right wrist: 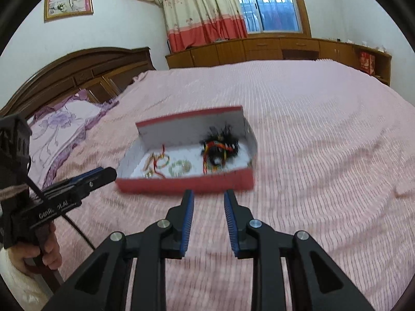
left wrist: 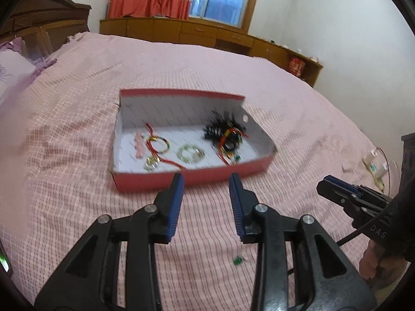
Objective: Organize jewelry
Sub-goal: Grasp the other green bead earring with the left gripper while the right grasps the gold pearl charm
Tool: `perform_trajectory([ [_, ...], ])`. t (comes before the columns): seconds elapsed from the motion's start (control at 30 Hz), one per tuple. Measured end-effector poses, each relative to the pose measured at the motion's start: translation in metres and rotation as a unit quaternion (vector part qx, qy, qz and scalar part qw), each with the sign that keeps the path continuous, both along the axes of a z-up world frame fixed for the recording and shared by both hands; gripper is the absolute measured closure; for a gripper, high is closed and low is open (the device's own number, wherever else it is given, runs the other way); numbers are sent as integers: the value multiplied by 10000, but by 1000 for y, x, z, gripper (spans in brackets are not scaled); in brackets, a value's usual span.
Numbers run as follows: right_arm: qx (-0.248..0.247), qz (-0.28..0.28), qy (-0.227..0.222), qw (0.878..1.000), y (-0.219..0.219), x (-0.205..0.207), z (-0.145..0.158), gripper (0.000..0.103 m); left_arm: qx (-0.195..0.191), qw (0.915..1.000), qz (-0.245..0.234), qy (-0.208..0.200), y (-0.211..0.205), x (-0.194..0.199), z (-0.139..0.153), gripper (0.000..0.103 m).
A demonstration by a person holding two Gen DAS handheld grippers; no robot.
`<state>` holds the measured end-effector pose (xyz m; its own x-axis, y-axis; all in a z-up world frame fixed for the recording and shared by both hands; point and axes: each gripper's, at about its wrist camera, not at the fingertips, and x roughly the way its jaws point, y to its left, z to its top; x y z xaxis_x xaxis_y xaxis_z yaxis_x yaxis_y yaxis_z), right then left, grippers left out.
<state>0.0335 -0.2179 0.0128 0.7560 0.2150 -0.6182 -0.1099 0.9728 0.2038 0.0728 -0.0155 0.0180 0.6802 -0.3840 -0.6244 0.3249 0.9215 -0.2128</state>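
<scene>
A red box (left wrist: pixel 192 178) with a white inside lies on the pink bed; it also shows in the right wrist view (right wrist: pixel 186 185). In it lie a beaded bracelet with red cord (left wrist: pixel 159 143), a pale green bracelet (left wrist: pixel 190 153), a pink clip (left wrist: pixel 139 145) and a black feathery piece with red and yellow cords (left wrist: pixel 225 133). My left gripper (left wrist: pixel 206 181) is open and empty just in front of the box. My right gripper (right wrist: pixel 208 197) is open and empty near the box's front wall. A small green item (left wrist: pixel 237 260) lies on the bed below the left gripper.
The pink bedspread (right wrist: pixel 311 155) stretches all around. Pillows (right wrist: pixel 64 121) and a wooden headboard (right wrist: pixel 85 70) are to the left. Small white and gold items (left wrist: pixel 374 167) lie at the bed's right edge. A wooden cabinet (left wrist: pixel 207 35) runs under the window.
</scene>
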Motion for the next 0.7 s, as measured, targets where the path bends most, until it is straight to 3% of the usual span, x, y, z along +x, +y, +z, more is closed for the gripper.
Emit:
perform_trajectory([
  [0.27,-51,37,334,9994,-7,-36,-13,76,238,9988,-307,293,-7,-23,-18,76],
  [0.5,-46,55,696,9976,-10,-57,-26,76,386,9911,-899,906,-24,-28,-40,76],
  [0.7,-38,78,970,9952,-11,-74,-36,76,500,9864,-1099,1119,-36,-33,-55,77],
])
